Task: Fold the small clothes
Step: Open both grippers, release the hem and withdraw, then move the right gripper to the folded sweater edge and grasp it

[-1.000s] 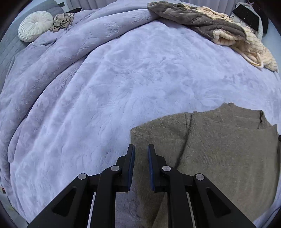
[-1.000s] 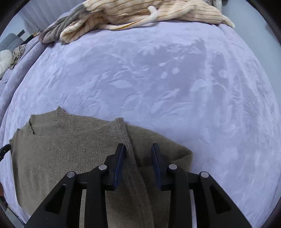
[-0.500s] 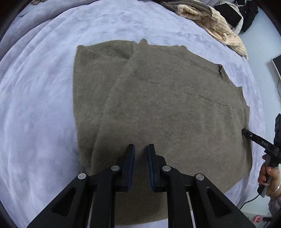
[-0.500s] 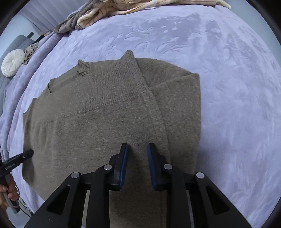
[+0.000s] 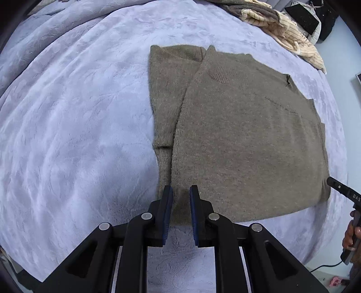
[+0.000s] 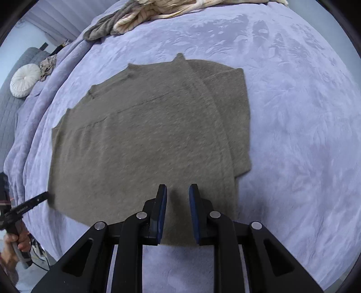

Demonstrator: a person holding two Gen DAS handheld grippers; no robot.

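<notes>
- I am looking down at an olive-brown knit sweater [image 5: 243, 139] lying flat on the bed's lavender plush blanket [image 5: 74, 126], with both sleeves lying folded in over the body.
- My left tongs [image 5: 181, 191] are hovering over the sweater's near hem at its left side; the blue-lined jaws are standing a narrow gap apart with nothing between them, so they are gripping nothing.
- My right tongs [image 6: 177, 189] are hanging over the near hem toward the sweater's right side; the jaws are narrowly parted and empty of cloth.
- The right-wrist picture is a little smeared, so I cannot say whether those fingertips are brushing the knit or floating just above it.
- In the left-wrist view the other tool's tip is showing at the sweater's right edge, a hand [image 5: 350, 234] wrapping its handle.
- A heap of cream striped and grey clothes [image 6: 144, 13] is lying at the far end of the bed, well apart from the sweater.
- A round white cushion [image 6: 25, 80] is sitting at the far left.
</notes>
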